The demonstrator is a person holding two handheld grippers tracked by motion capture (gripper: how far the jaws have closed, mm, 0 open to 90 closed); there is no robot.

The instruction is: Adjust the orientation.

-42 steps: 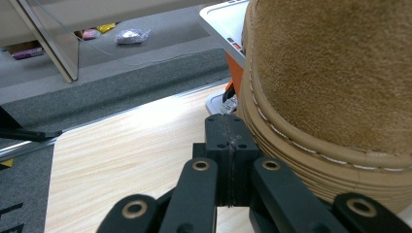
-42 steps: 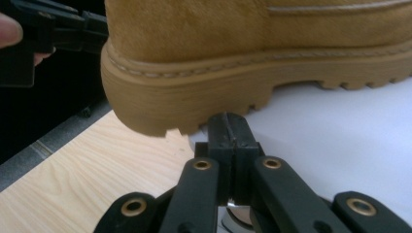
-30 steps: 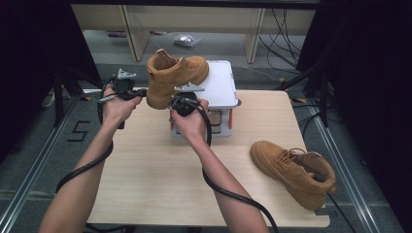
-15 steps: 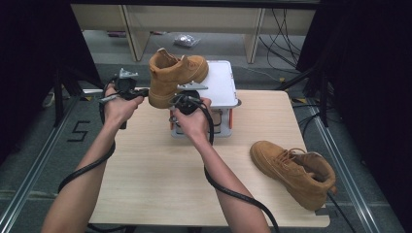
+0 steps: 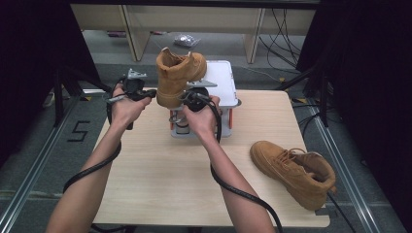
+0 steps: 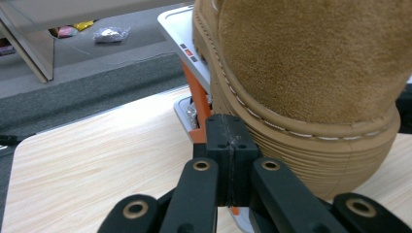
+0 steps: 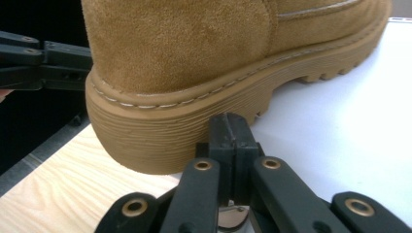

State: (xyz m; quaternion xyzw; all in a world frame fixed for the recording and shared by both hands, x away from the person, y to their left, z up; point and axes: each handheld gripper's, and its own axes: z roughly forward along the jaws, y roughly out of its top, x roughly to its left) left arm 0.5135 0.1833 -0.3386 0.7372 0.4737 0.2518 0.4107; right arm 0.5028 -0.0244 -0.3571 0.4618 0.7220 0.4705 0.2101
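A lab or test bay set up for recording, not a home.

A plain light-wood worktop [image 5: 160,179] stands on grey carpet crossed by metal floor rails [image 5: 29,189], with a floor mark that looks like a "5" [image 5: 80,131], though it is small. Black curtains [image 5: 34,63] close both sides, loose cables [image 5: 284,29] trail along the far floor, and bare wooden furniture legs [image 5: 128,26] stand behind. A small grey-and-orange device [image 5: 221,85] sits on the worktop.
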